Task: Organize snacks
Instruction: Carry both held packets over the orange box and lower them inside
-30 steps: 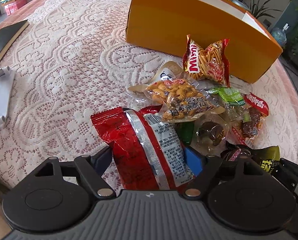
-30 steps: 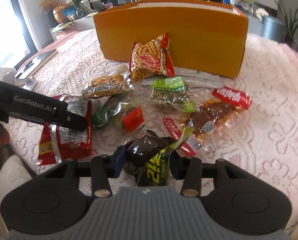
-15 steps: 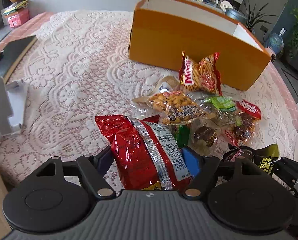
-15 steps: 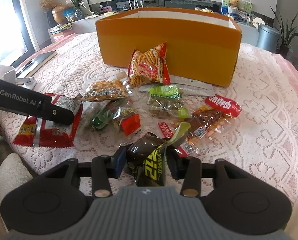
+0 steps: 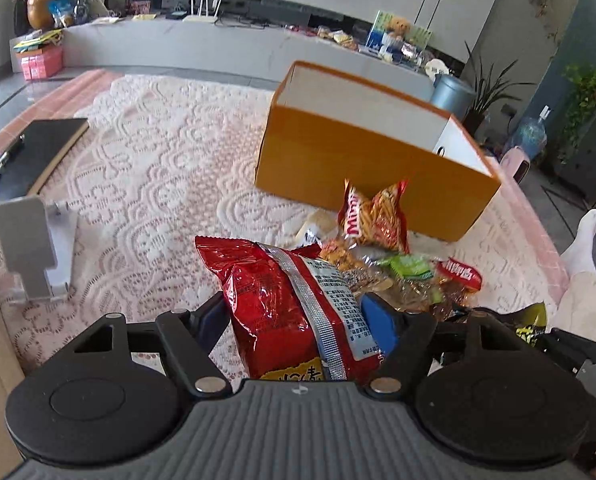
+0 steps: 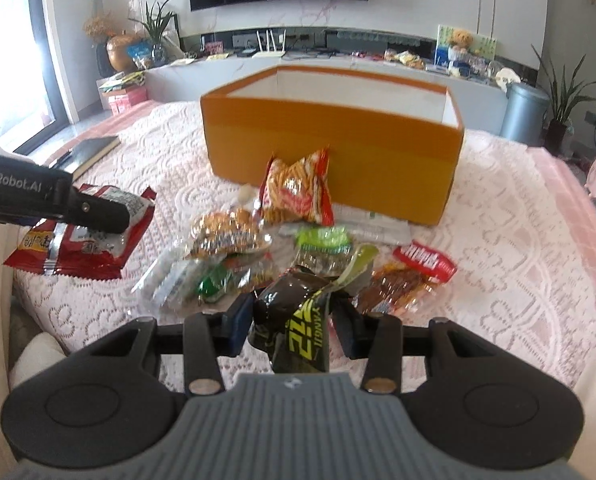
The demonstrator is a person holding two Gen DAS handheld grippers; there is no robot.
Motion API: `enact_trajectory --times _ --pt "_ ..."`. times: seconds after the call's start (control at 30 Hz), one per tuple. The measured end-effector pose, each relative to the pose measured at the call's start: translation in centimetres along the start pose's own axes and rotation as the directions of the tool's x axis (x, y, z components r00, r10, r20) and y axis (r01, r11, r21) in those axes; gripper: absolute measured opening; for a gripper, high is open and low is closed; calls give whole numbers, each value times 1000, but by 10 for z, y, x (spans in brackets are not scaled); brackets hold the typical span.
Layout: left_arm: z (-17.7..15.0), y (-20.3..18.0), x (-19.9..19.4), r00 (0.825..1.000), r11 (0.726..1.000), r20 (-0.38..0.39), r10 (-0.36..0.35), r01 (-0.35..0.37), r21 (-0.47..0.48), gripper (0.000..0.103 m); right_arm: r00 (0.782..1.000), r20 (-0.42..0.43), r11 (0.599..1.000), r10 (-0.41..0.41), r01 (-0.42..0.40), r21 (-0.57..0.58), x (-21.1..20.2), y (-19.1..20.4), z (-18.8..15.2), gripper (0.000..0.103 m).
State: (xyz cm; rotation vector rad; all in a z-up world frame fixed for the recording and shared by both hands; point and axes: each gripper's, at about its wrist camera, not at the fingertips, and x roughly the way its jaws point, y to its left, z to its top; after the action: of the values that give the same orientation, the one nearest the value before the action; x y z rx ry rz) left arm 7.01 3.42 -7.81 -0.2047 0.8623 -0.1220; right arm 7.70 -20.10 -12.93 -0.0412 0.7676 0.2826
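Note:
My left gripper (image 5: 298,322) is shut on a red snack bag (image 5: 286,304) and holds it above the lace tablecloth; the bag also shows in the right wrist view (image 6: 86,236). My right gripper (image 6: 292,326) is shut on a dark brown packet with yellow-green lettering (image 6: 298,324), lifted off the cloth. An open orange box (image 6: 338,156) stands behind the snack pile; it also shows in the left wrist view (image 5: 362,168). A red-orange stick-snack bag (image 6: 298,192) leans against the box front.
Several loose packets lie between grippers and box: a peanut bag (image 6: 228,232), a green packet (image 6: 322,240), a red-labelled packet (image 6: 424,260). A black notebook (image 5: 30,152) and a grey stand (image 5: 38,248) sit at the left. The left gripper's arm (image 6: 38,200) crosses the left side.
Both grippers have risen with their packets, so the box's white inside and the room behind now show. The red bag hangs higher over the cloth.

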Motion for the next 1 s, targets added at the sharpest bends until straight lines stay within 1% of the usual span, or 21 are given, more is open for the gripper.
enact_trajectory --times 0.13,0.27,0.47,0.63,0.8,0.93,1.0 --pt "8 -4 -14 999 1000 40 -10 9 21 83 999 36 1000 -7 7 -7 -12 -1 12 42" --pt "23 -10 -24 997 999 76 -23 19 48 83 998 63 1000 -5 6 -18 -20 -2 30 42" --pt "51 -20 -34 991 994 120 -53 41 100 83 992 124 998 -16 23 -50 -32 -5 66 42" --pt "78 -29 -34 986 988 151 -72 50 145 83 987 157 998 -18 28 -64 -35 -10 100 42" --pt "104 -37 -28 984 982 156 -89 61 176 83 985 170 997 -15 28 -71 -30 -15 131 42" --pt "123 -42 -22 985 977 147 -86 54 208 83 986 164 998 -18 29 -62 -18 -21 157 42" --pt "131 -43 -20 985 975 145 -99 67 211 83 988 156 998 -18 27 -54 -10 -25 169 42"
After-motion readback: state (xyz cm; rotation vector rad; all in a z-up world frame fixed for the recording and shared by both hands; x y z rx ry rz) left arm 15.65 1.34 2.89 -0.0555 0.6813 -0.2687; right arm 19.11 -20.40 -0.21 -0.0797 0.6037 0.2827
